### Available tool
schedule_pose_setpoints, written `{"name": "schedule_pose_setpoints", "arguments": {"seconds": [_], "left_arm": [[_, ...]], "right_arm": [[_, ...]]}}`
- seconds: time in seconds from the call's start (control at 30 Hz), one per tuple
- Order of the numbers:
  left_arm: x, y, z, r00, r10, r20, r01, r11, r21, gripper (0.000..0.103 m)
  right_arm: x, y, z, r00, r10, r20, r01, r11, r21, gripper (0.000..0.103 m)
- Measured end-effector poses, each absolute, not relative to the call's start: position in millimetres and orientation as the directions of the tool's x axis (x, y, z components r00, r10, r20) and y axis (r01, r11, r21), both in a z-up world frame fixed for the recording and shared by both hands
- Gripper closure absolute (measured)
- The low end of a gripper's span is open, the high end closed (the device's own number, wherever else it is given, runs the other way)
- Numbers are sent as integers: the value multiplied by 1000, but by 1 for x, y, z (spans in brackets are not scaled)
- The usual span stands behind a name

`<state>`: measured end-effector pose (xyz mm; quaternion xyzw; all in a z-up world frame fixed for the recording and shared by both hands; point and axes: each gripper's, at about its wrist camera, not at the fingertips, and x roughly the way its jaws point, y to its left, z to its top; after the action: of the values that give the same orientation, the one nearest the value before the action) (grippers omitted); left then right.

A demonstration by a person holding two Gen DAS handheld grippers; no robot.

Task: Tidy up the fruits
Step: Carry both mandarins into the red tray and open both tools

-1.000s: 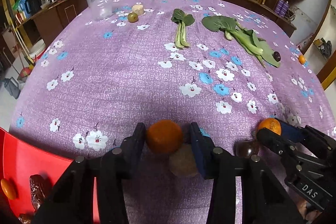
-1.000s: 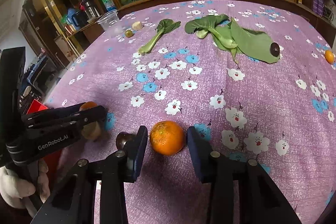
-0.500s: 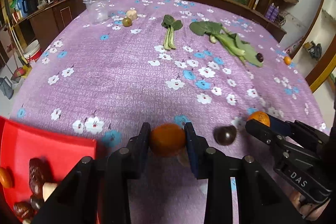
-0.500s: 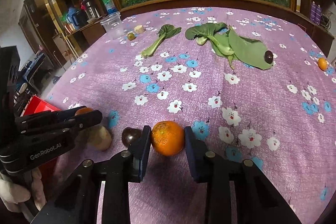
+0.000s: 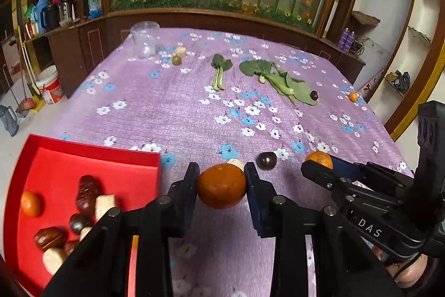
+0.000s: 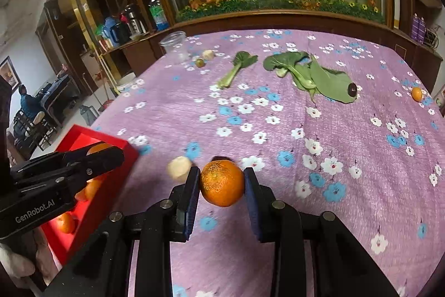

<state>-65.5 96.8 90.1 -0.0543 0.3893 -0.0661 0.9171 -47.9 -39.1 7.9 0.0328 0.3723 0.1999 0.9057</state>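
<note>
Gripping an orange apiece, you have both claws closed on fruit above the purple flowered surface (image 5: 167,113). Your left claw (image 5: 221,185) pinches a dull orange (image 5: 221,185) between its pads, just right of the red tray (image 5: 91,157). Your right claw (image 6: 221,183) clamps a brighter orange (image 6: 222,183), well right of the red tray, with its pads pressed on both sides of the fruit.

Inside the red tray lie a small orange fruit (image 5: 30,203), several dark brown fruits (image 5: 84,194) and pale pieces (image 5: 105,204), gathered toward its near left corner. Right of the tray, on the cloth, sit a pale round piece (image 6: 179,168) and a dark round fruit (image 5: 266,160), close together between the two claws. Far beyond the tray lie the leafy greens (image 5: 281,80), with another dark fruit (image 5: 314,95) resting on one leaf and a tiny orange (image 5: 353,96) further right. A clear plastic cup (image 5: 144,39) stands at the far edge, straight beyond the tray, with a green fruit (image 5: 176,60) and a pale piece (image 5: 180,51) beside it.
</note>
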Motion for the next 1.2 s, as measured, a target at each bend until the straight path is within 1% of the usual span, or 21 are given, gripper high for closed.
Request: {"name": "schedule_pose_setpoints", "arguments": {"seconds": [0.2,0.43,0.67,1.03,1.2], "left_arm": [[-93,108,102,722,-137,-678,52,988,-144,71],[-125,132,109,757,-77,-649,-9,992,-128,71],[-148,161,111,775,-35,-631,-72,987,-143,71],[-161,213,103,778,74,-623,-198,971,-133,71],[-161,238,93,762,134,-634,-261,959,-112,71]], "right_arm": [[-75,-22,21,647,414,-640,-383,903,197,69],[-104,2,33,645,443,-623,-437,882,175,69],[-124,30,41,634,469,-615,-490,858,150,69],[-140,93,37,570,516,-639,-594,797,114,68],[-136,118,29,520,541,-661,-629,766,131,68]]}}
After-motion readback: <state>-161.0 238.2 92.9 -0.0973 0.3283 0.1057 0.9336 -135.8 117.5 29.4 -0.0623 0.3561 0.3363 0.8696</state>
